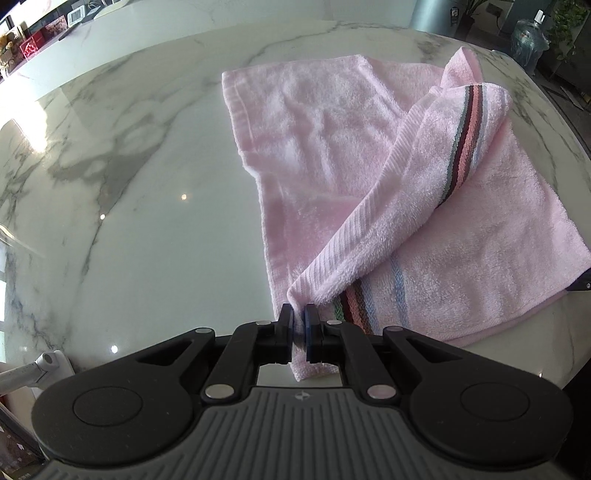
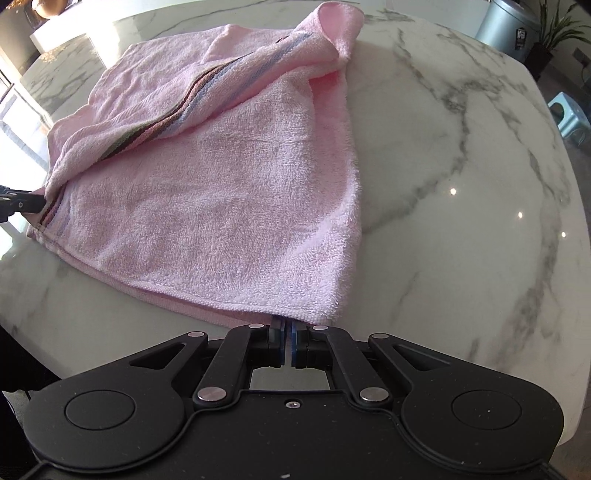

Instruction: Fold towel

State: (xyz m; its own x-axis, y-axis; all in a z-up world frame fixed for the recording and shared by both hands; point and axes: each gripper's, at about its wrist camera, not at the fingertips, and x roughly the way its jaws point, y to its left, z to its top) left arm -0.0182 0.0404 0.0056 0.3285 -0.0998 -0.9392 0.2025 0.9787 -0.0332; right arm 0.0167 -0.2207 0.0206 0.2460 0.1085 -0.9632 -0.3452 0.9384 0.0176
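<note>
Now the pink towel [image 1: 369, 155] lies partly doubled over on the white marble table [image 1: 129, 229], most of it flat, with one striped end pulled up and back across the rest. That end forms a loose raised ridge running diagonally over the flat layer, and its band of dark, salmon, grey and blue stripes [image 1: 463, 144] shows along the ridge and again near the corner.

At the near corner of that ridge, the left hand-held gripper [image 1: 300, 325] has its jaws pressed together on the towel, with a pinch of pink cloth coming through between the pads and hanging just below them. In the right wrist view the same towel [image 2: 221, 206] spreads away from the camera, its upper layer smooth and its hemmed edge lying over a lower layer that peeks out beneath. The right hand-held gripper [image 2: 287, 334] is at that near edge, jaws closed tight, with the hem running right into the narrow line between the pads; it appears to pinch the edge. At the far left of this view a dark piece of the left hand-held gripper [image 2: 18, 203] touches the striped corner.

Around the towel the table is glossy, with grey veins and small light reflections. Beyond its far rim stand a grey bin [image 2: 506, 26], a potted plant [image 2: 554, 33] and a small teal stool [image 2: 570, 114]; a large water bottle [image 1: 528, 44] shows in the left view.
</note>
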